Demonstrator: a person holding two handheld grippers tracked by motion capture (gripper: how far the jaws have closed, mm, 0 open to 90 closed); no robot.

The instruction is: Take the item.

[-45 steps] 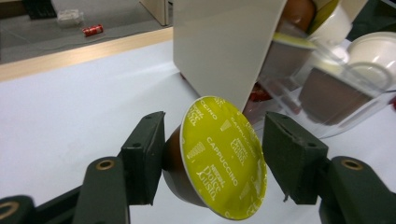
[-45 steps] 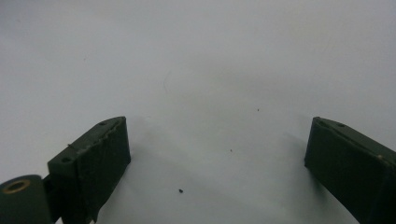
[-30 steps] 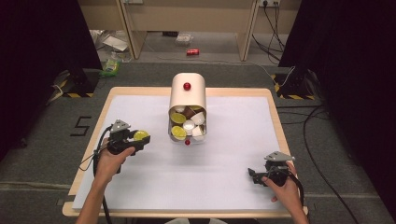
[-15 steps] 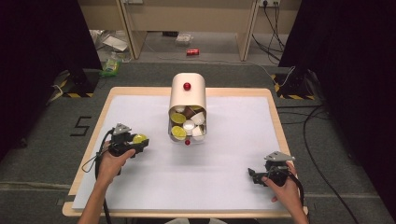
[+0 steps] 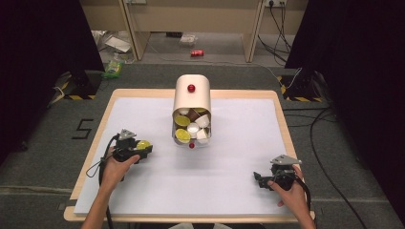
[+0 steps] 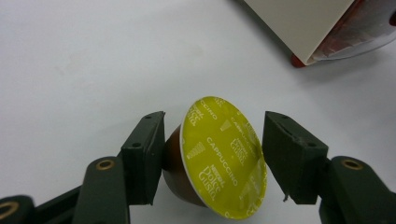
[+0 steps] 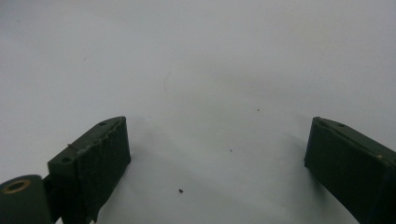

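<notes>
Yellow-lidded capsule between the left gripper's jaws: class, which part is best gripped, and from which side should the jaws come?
Grip the capsule by its brown body just behind the lid rim, jaws closing from opposite sides. The foil lid is thin and flat, while the rounded cup wall probably gives the left gripper firmer seating.

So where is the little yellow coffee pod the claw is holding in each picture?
High view: the yellow coffee pod sits left of the middle, in the left claw, near the table's left edge.
Left gripper view: it is low in the middle, pinched between the two black jaws, its yellow lid facing the camera.
Right gripper view: it is not here, just the white table cover.
Shared landmark: the cream pod holder, top right in the left gripper view.
</notes>
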